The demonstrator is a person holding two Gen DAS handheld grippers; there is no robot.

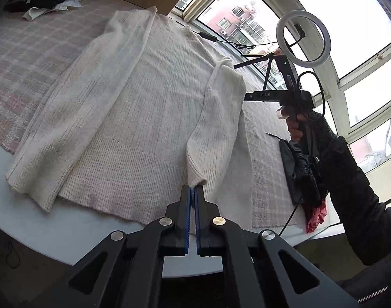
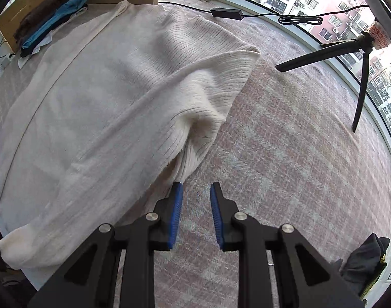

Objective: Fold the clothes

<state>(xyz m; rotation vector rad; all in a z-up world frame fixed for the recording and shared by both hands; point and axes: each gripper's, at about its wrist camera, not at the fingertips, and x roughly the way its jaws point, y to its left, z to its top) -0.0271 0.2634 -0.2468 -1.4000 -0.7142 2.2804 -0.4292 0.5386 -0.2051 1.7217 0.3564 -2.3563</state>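
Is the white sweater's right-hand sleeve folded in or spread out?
Folded in. The sleeve lies across the sweater body, its cuff pinched in the shut left gripper.

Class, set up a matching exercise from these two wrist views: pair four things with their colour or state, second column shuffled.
Things:
1. sweater
2. left tool
3. right tool
4. ring light

States:
A. stands by the window
B. nothing between its pads
C. cream, spread on the plaid cloth
D. pinching a sleeve cuff

Pairs: 1-C, 2-D, 3-B, 4-A
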